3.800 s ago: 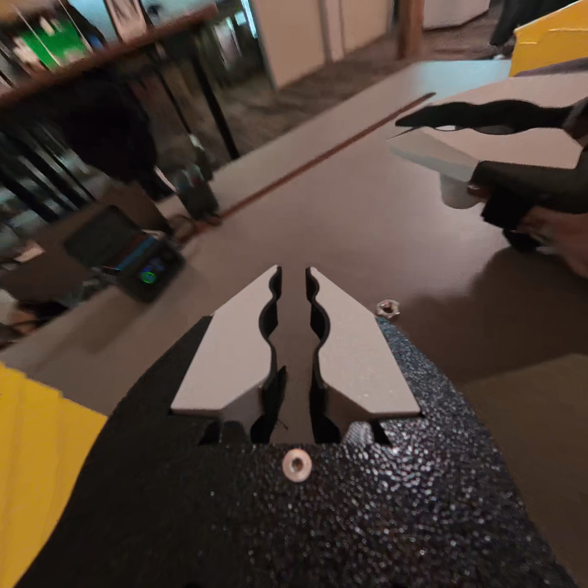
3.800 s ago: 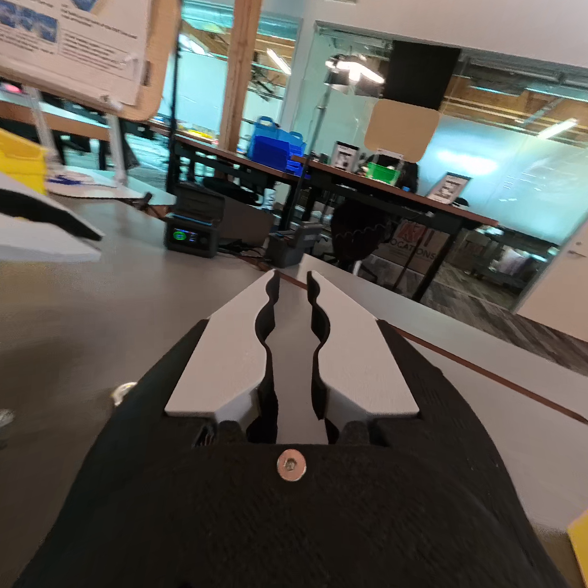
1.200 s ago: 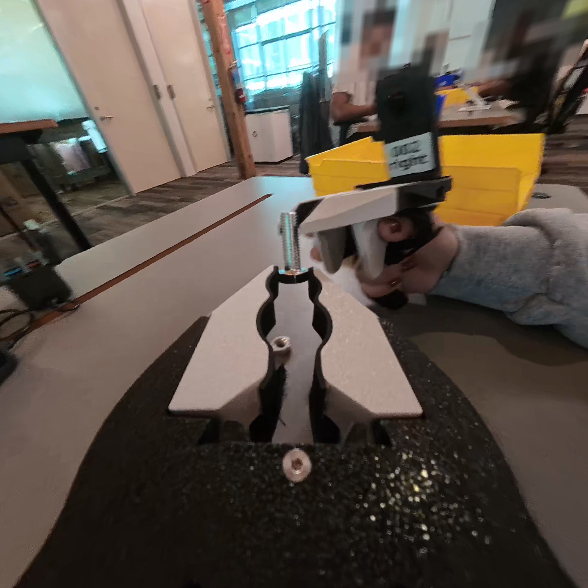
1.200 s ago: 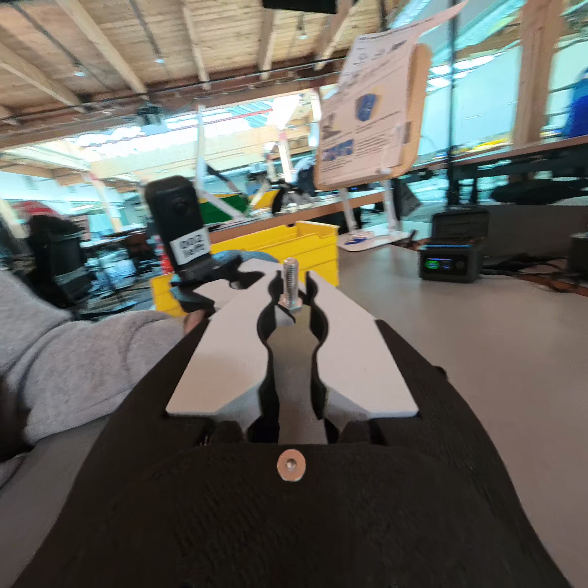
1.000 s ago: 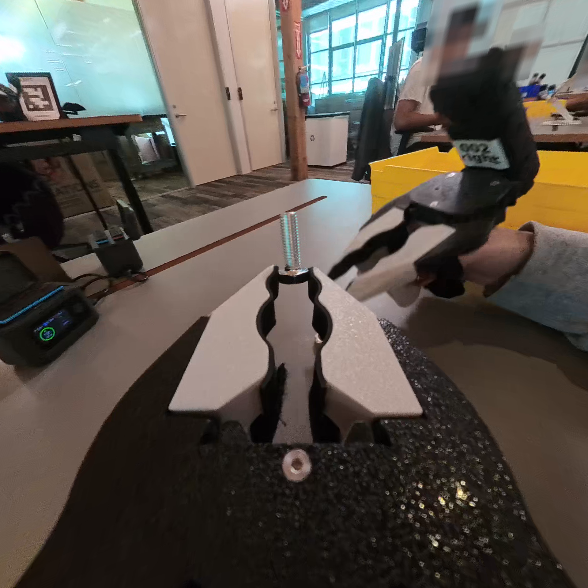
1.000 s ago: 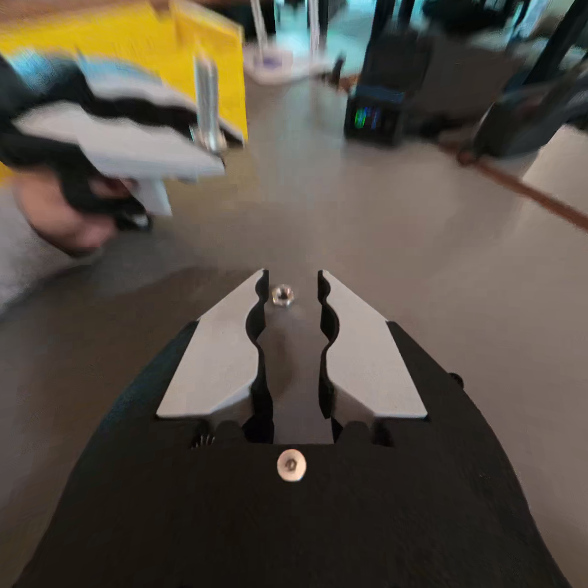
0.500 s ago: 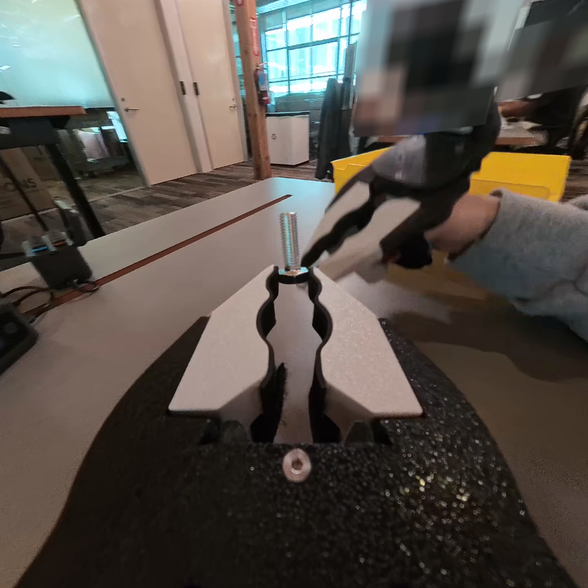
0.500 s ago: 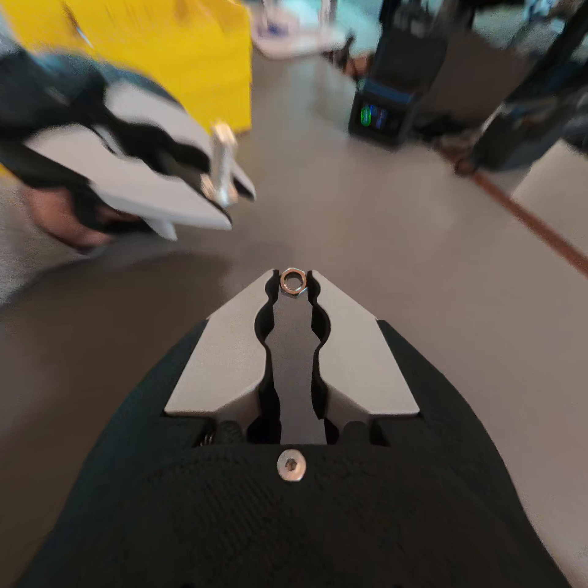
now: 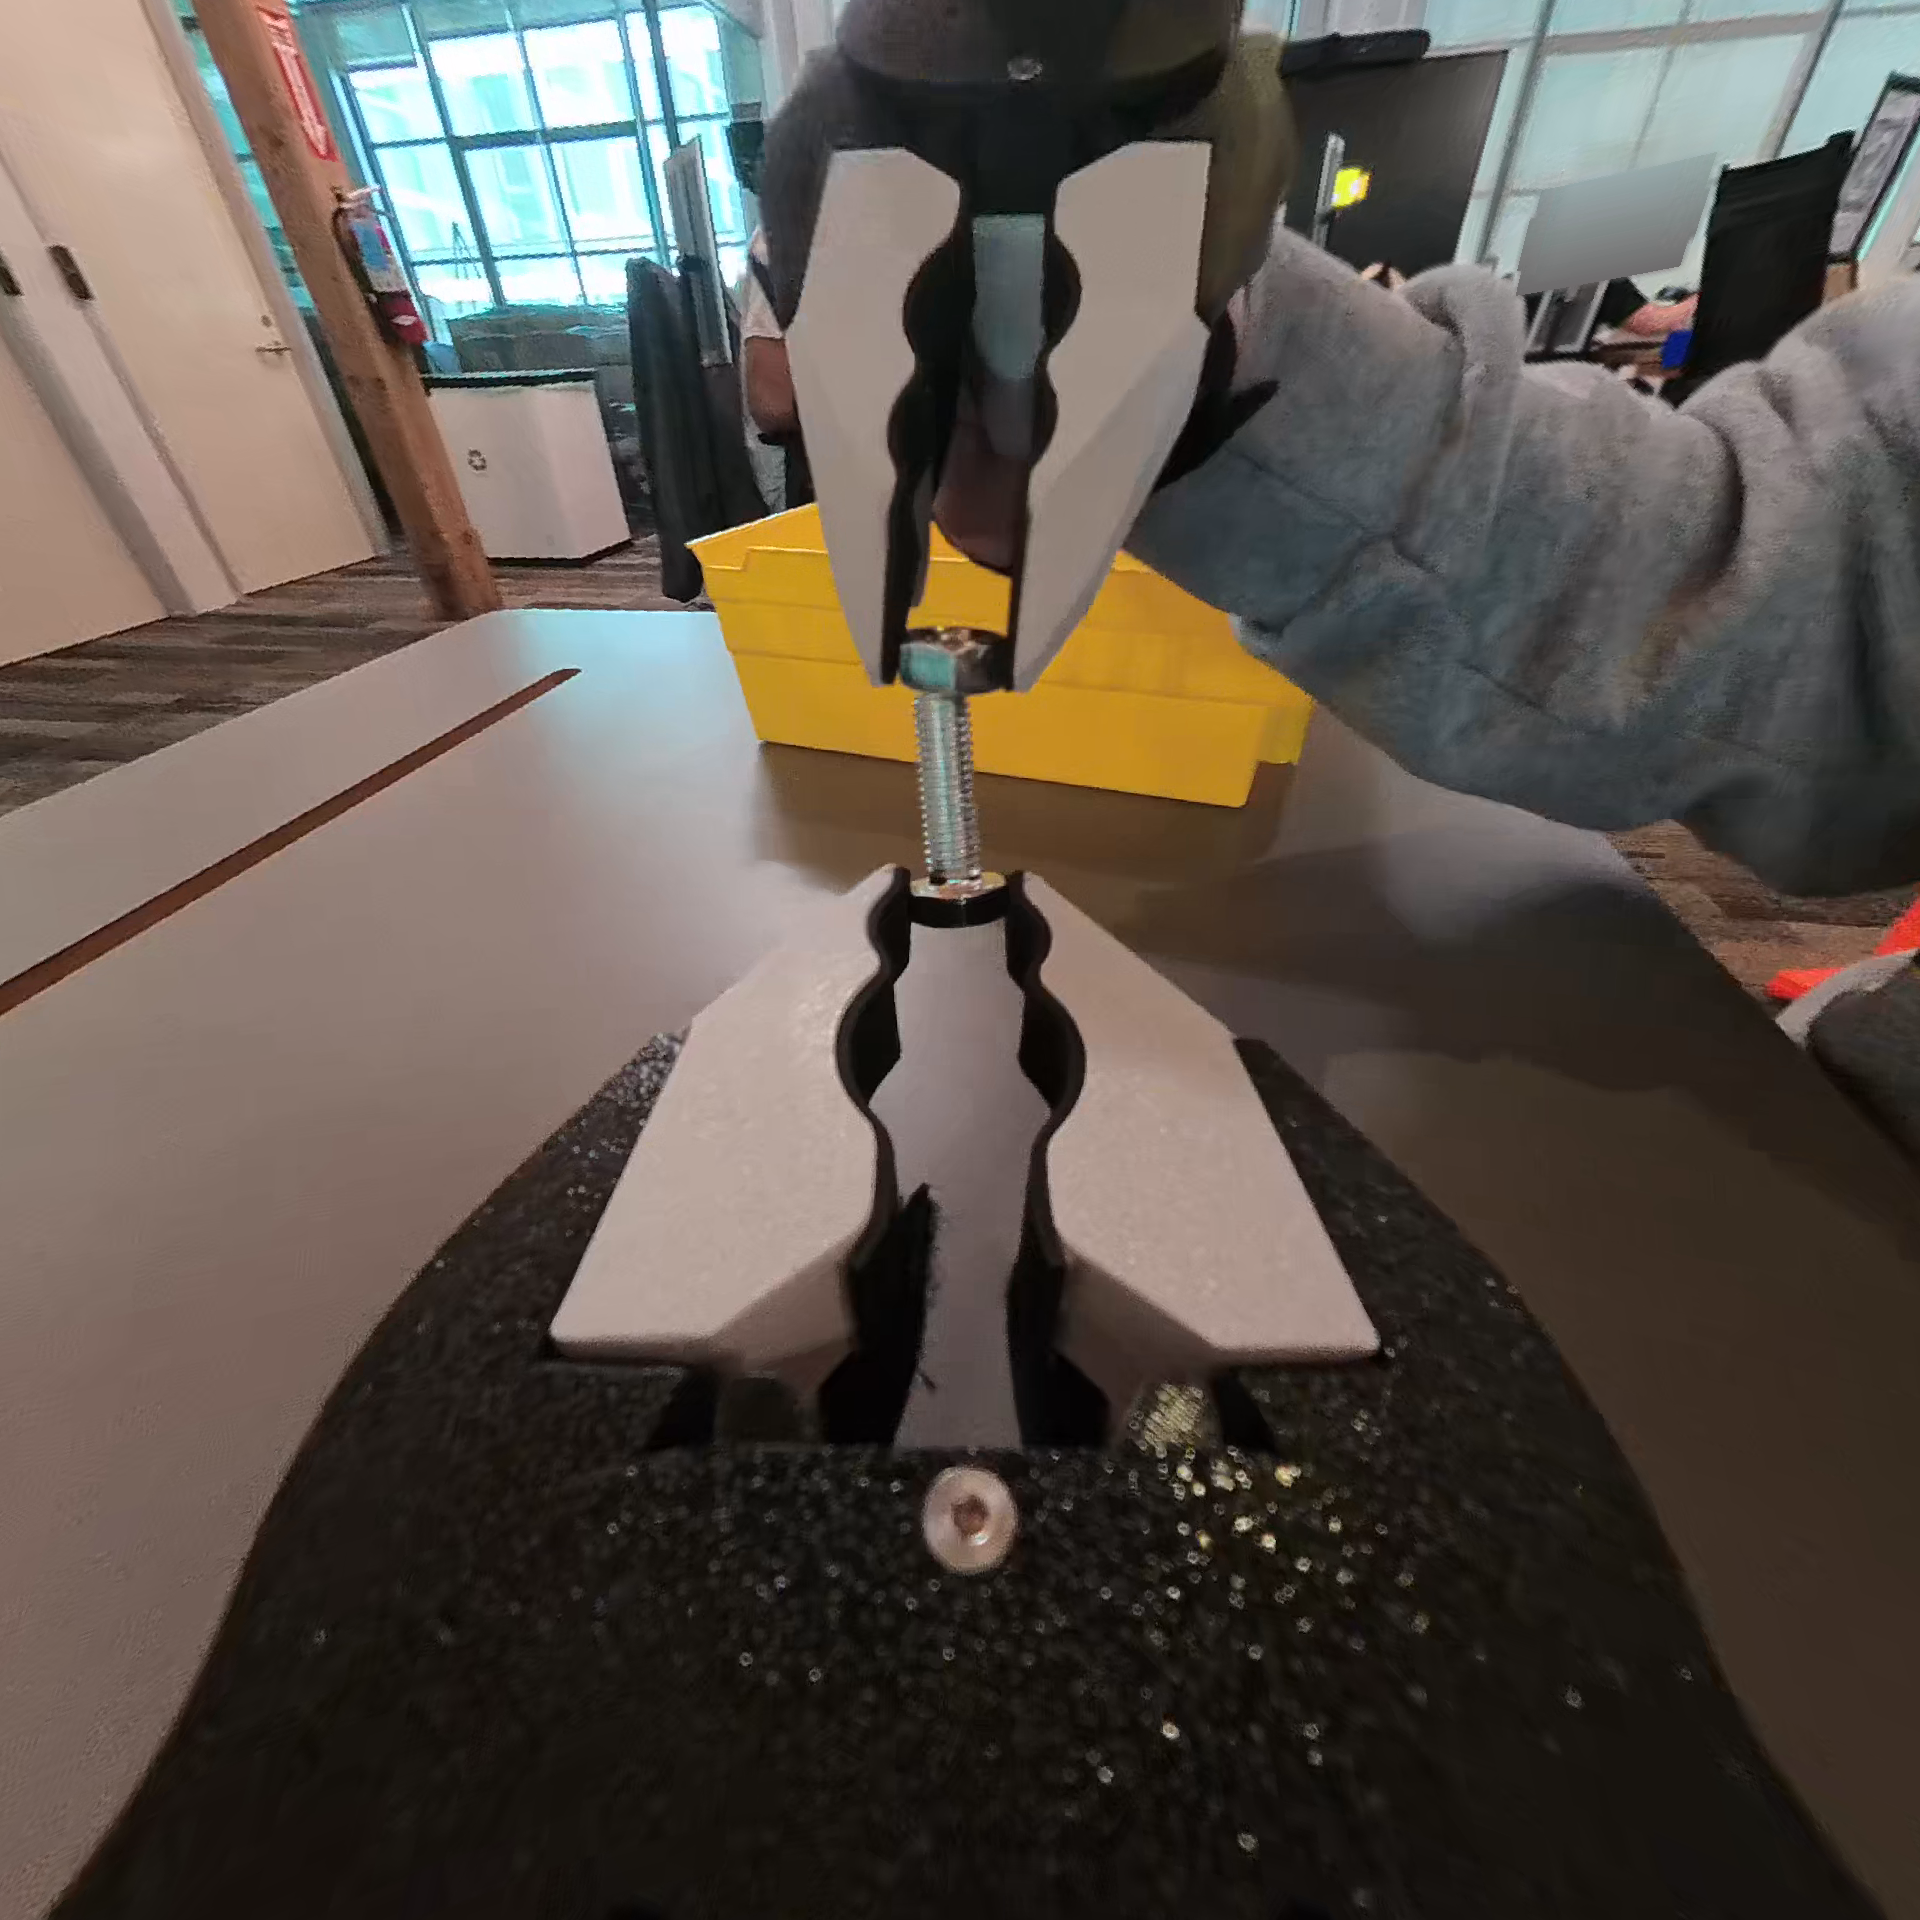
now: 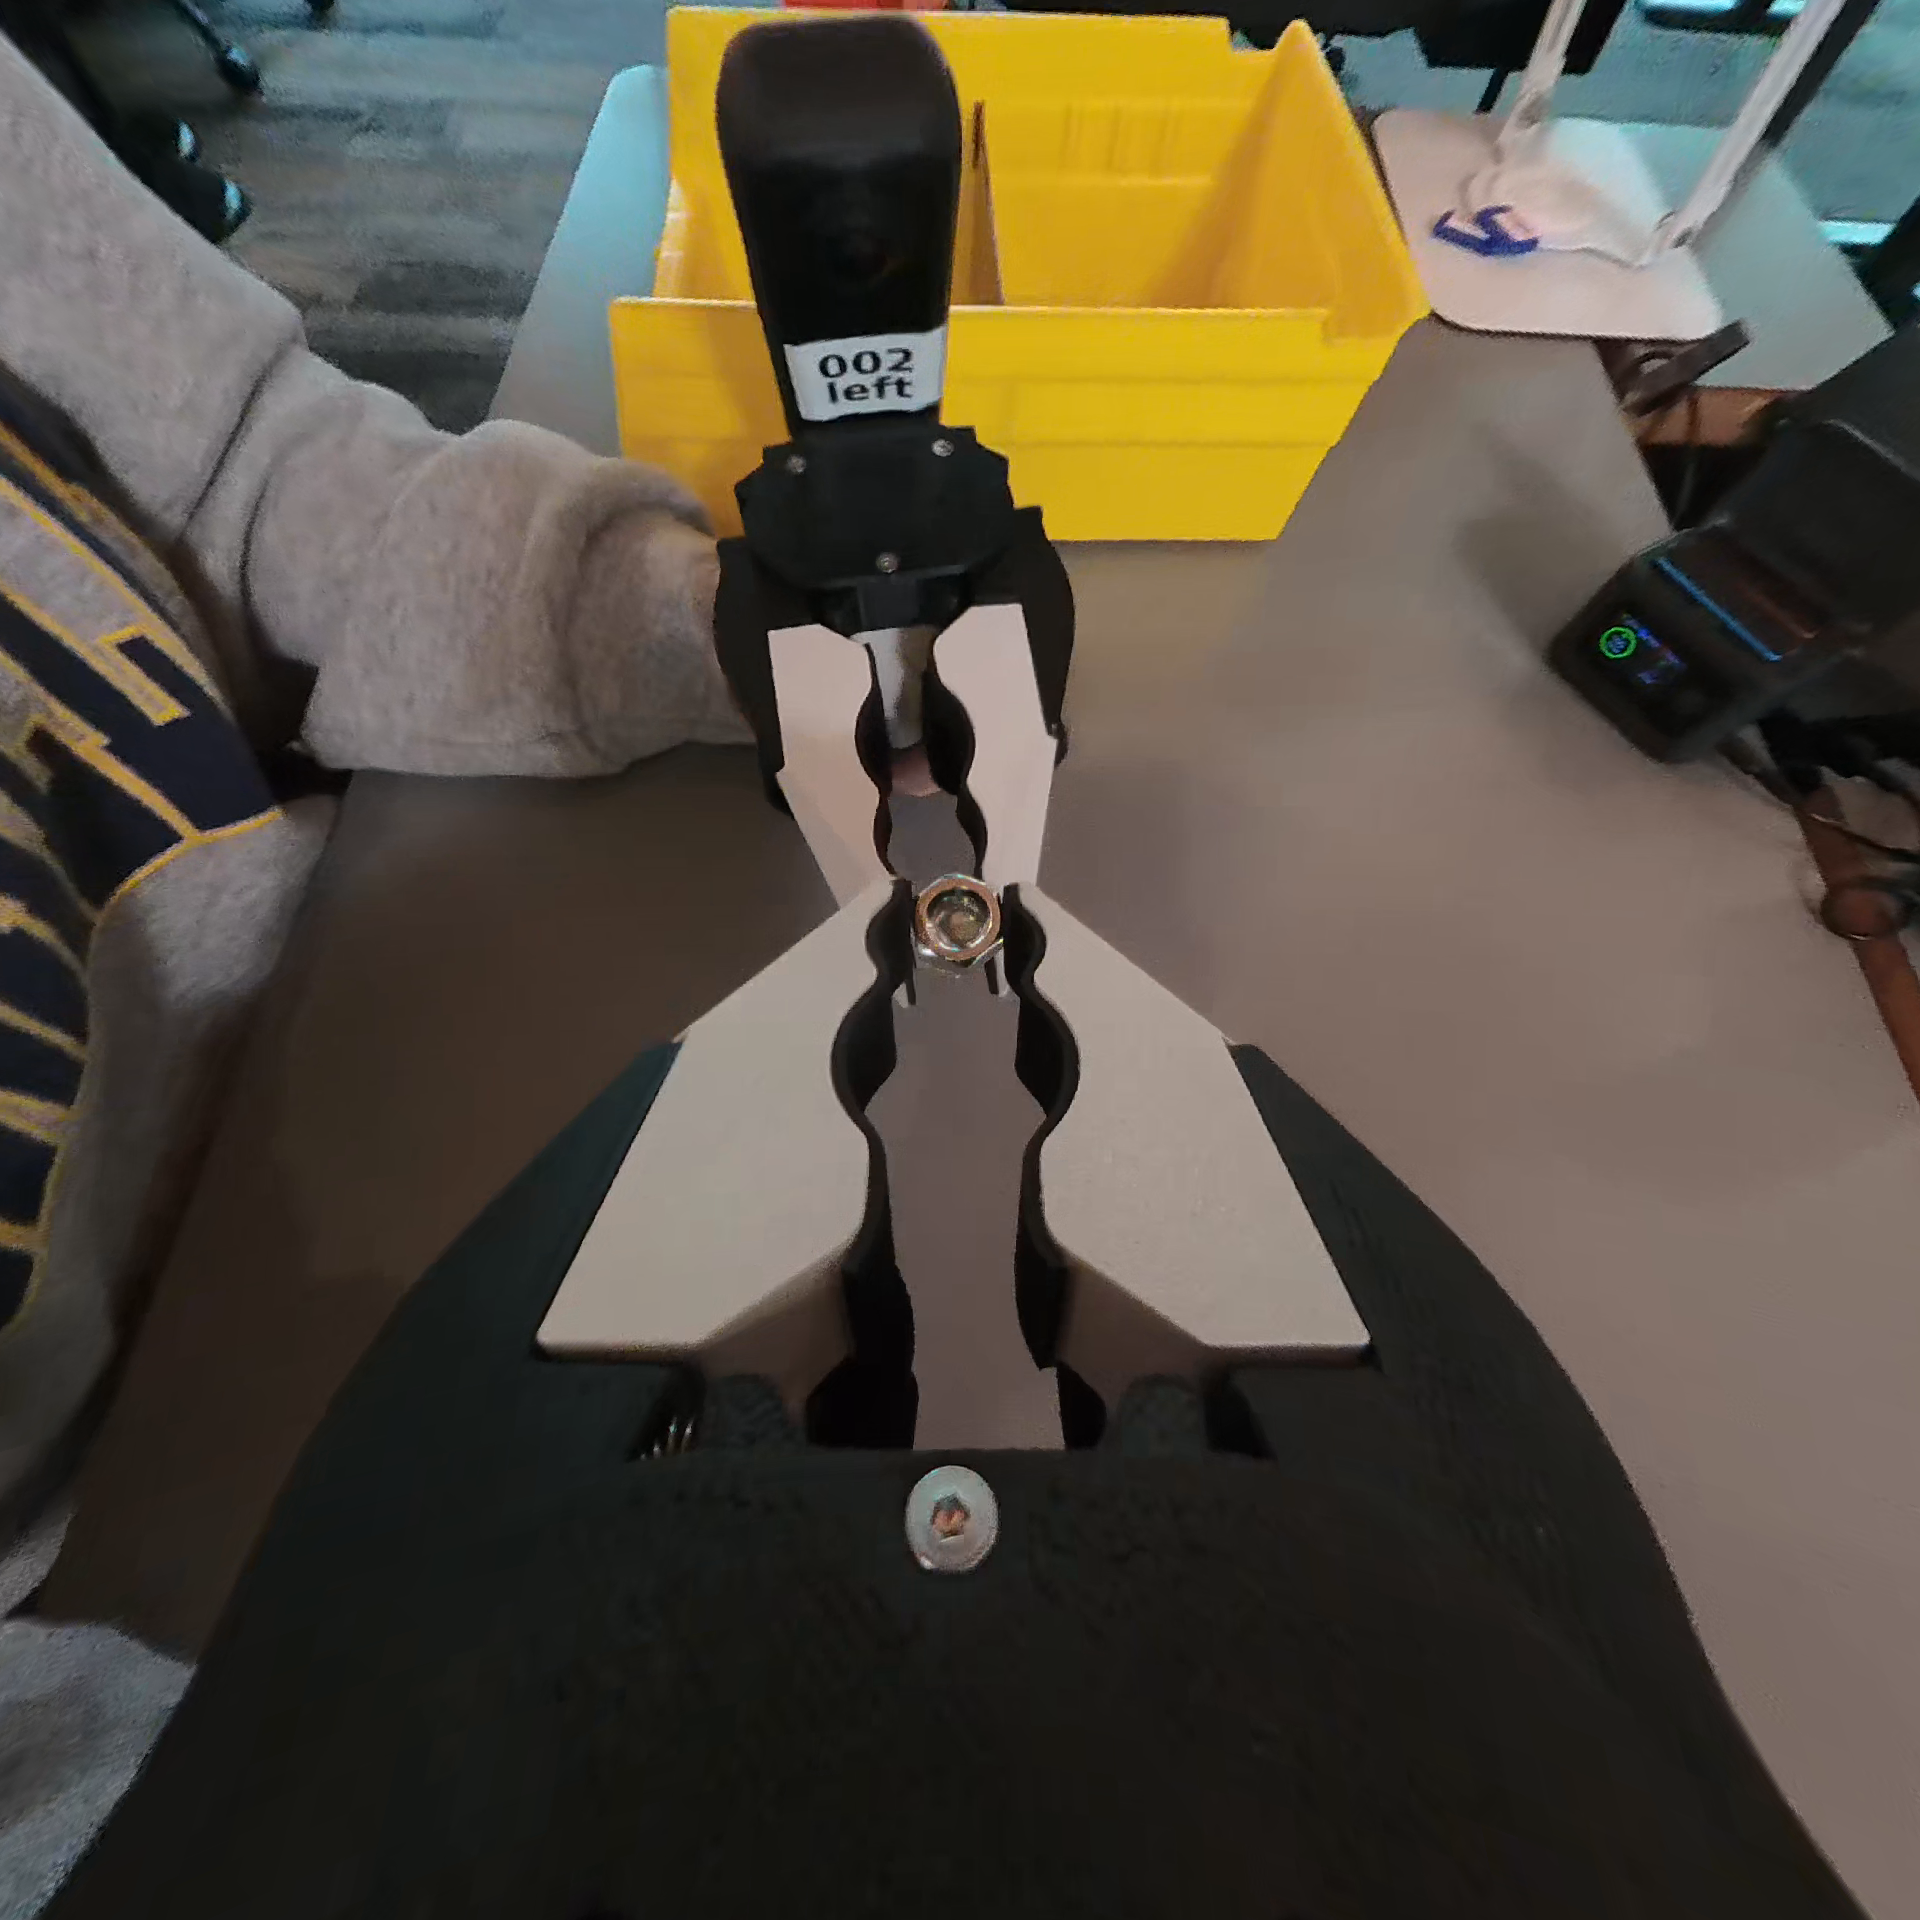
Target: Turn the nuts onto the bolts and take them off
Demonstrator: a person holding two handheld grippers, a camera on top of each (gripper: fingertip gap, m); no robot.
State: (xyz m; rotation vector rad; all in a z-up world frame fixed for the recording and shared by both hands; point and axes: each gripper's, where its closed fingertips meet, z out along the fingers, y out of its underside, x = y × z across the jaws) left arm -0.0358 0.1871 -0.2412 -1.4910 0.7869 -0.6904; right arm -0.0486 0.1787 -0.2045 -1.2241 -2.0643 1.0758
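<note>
A grey table [image 9: 312,1039] carries a yellow bin [image 9: 1039,727]. Above it, the left gripper [image 9: 958,902] is clenched on the upright bolt [image 9: 948,790] by its head, and the right gripper [image 9: 951,665], pointing down, grasps a nut [image 9: 943,665] at the bolt's top

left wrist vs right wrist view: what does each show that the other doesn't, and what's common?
Left wrist view only: the bolt's threaded shaft side-on, standing upright from the left gripper, plus a wooden post and doors behind.

Right wrist view only: the nut end-on from above, a black device with a lit screen, and the label on the left gripper's camera housing.

Both: the right gripper shut on the nut at the bolt's top, the yellow bin, grey sleeves, the table.
</note>
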